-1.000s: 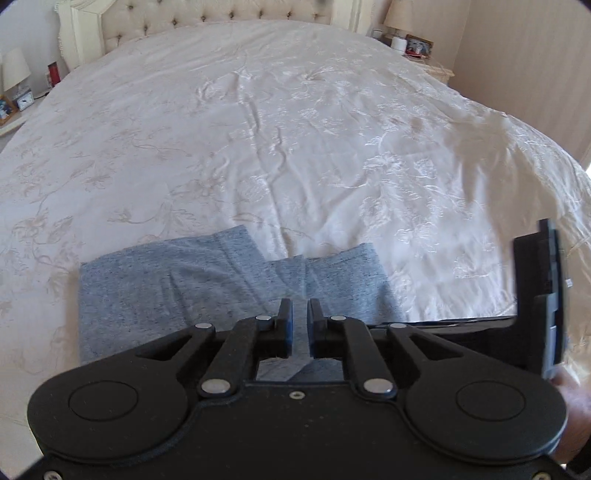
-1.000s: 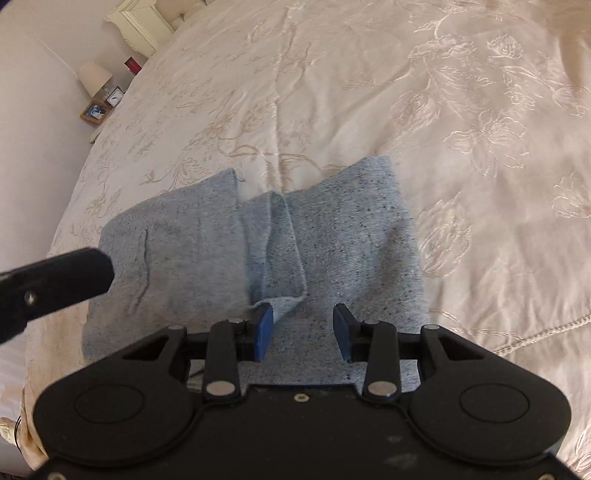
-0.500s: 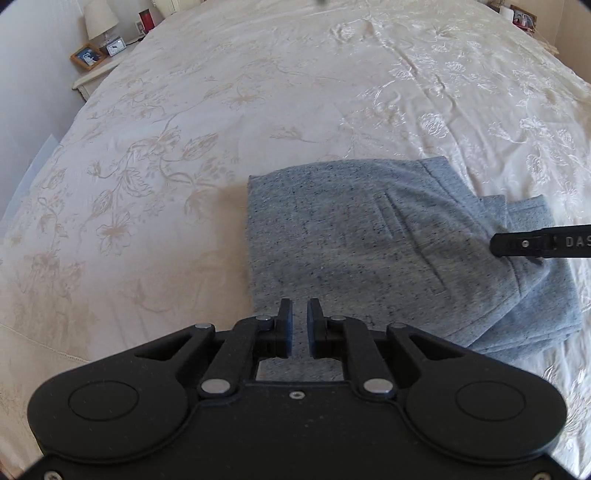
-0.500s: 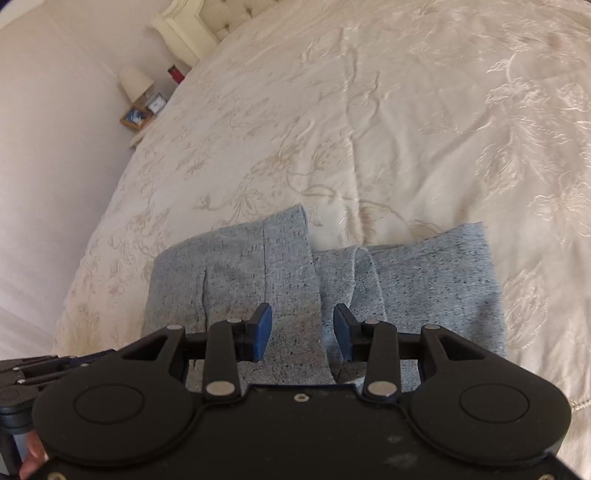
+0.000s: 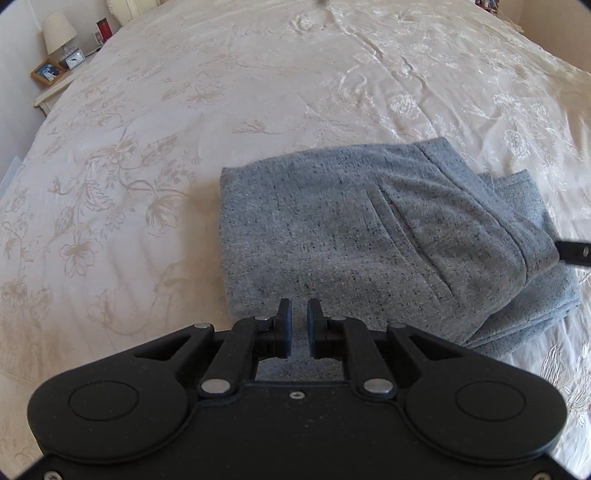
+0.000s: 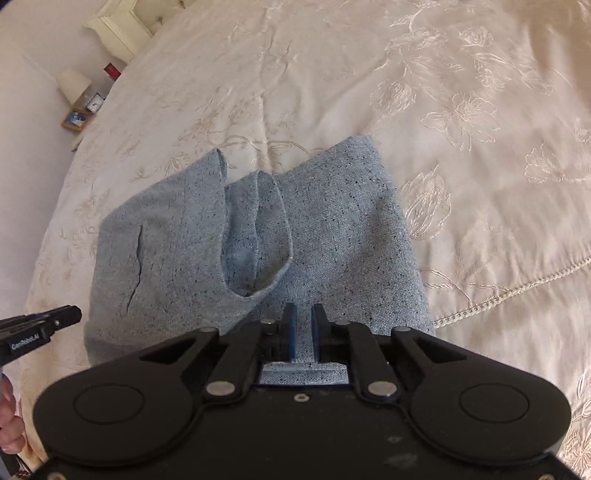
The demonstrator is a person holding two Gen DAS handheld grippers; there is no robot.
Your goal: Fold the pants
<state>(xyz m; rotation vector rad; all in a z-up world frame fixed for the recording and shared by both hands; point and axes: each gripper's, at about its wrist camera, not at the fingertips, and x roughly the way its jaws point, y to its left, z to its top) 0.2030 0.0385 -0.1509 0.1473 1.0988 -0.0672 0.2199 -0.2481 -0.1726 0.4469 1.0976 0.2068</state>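
Two tongs, one pair of pants, one bed. Left tongs [image 5: 298,325] nearly closed, narrow slit between the fingers, nothing in it; they sit over the near edge of the pants [image 5: 369,236], whether touching the cloth I can't tell. Right tongs [image 6: 303,332] also narrowed to a slim gap, grey fabric visible through and behind it, but can't tell if cloth is actually pinched. Each tong body cuts off the pants' nearest edge in its own view. Pants: grey speckled knit, folded into a thick stack lying flat on the bed [image 5: 184,110]; one pocket seam on the top layer, several layer edges stepped at the right side in the left view. In the right view a loose hem loop stands open mid-stack, top layer not flush. Left tongs' tip pokes in at the left edge of the right view, beside the stack's left side; right tongs' tip shows at the right frame edge of the left view. Cream embroidered bedspread open on all far sides of the pants. Far left: one nightstand [image 5: 55,88] with one lamp [image 5: 59,31], one clock [image 5: 75,57], one photo frame [image 5: 46,72], small and partly cropped.
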